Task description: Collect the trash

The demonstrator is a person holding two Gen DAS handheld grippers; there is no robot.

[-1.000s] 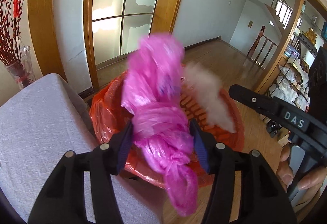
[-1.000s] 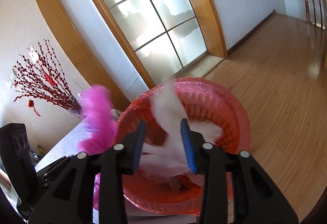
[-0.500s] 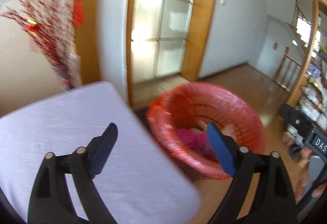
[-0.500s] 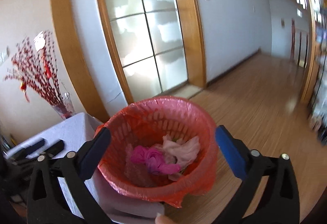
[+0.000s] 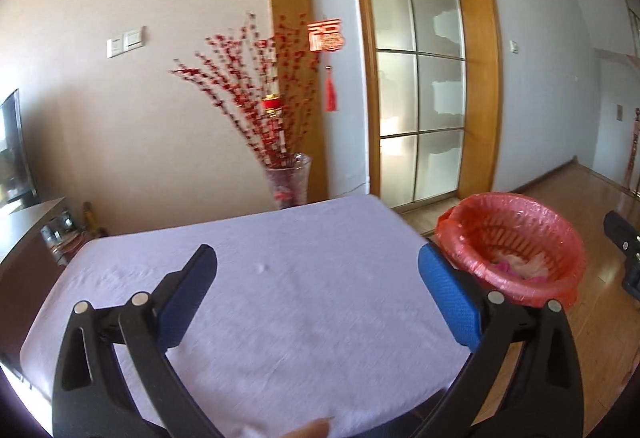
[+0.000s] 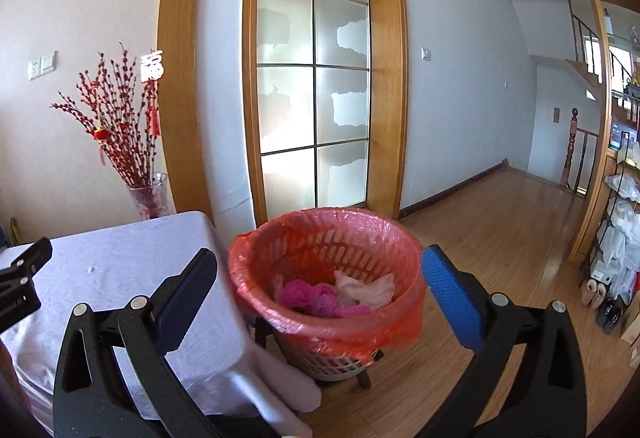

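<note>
My left gripper (image 5: 316, 258) hovers over the white tablecloth (image 5: 300, 318), its jaws still opening with nothing between them. To its right stands the waste basket with a red liner (image 5: 452, 230). The right gripper (image 6: 319, 254) is open and empty, facing the basket's rim (image 6: 320, 216). Inside lie a crumpled pink plastic bag (image 6: 316, 298) and a white tissue wad (image 6: 364, 288); both also show faintly in the left wrist view. The left gripper's black body (image 6: 20, 278) shows at the left edge over the table (image 6: 120, 266).
A glass vase of red branches (image 5: 286, 182) stands behind the table by the wall. The basket rests on a low dark stool (image 6: 364, 374) on the wood floor. At right are a wire shelf with bags (image 6: 620, 218) and shoes (image 6: 600, 298).
Both grippers let go: the pink bag and the white tissue dropped into the basket. Both pulled back, and the left swung left over the table. Both jaws went from closed on the trash to wide.
</note>
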